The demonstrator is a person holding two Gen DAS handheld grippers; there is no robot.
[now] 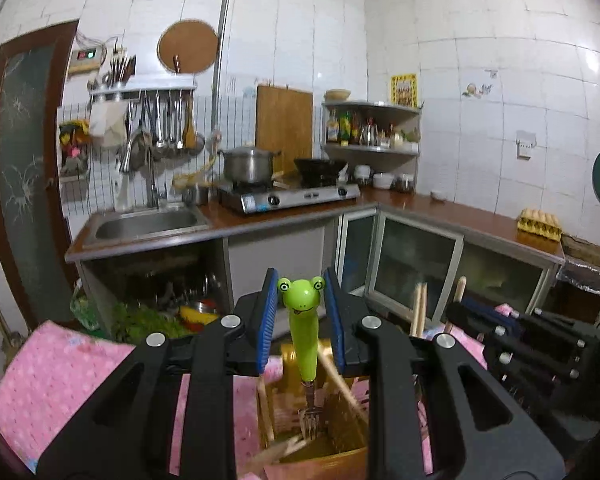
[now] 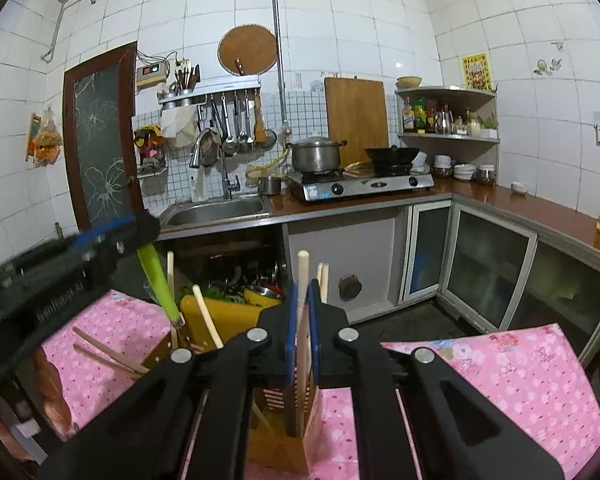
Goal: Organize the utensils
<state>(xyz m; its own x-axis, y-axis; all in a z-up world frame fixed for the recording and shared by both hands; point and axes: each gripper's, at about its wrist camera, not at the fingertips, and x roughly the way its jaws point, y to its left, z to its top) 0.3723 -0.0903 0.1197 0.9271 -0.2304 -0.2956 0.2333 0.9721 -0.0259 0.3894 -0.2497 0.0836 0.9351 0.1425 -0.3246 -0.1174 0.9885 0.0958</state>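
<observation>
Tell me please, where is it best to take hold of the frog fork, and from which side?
Probably by the thick green handle of the frog fork, just under the head, coming from above. It stands nearly upright, tines down in the yellow holder, between the left gripper's open pads.

Even indoor light, tile glare, fisheye-bent dark corners, motion blur low in both views
</observation>
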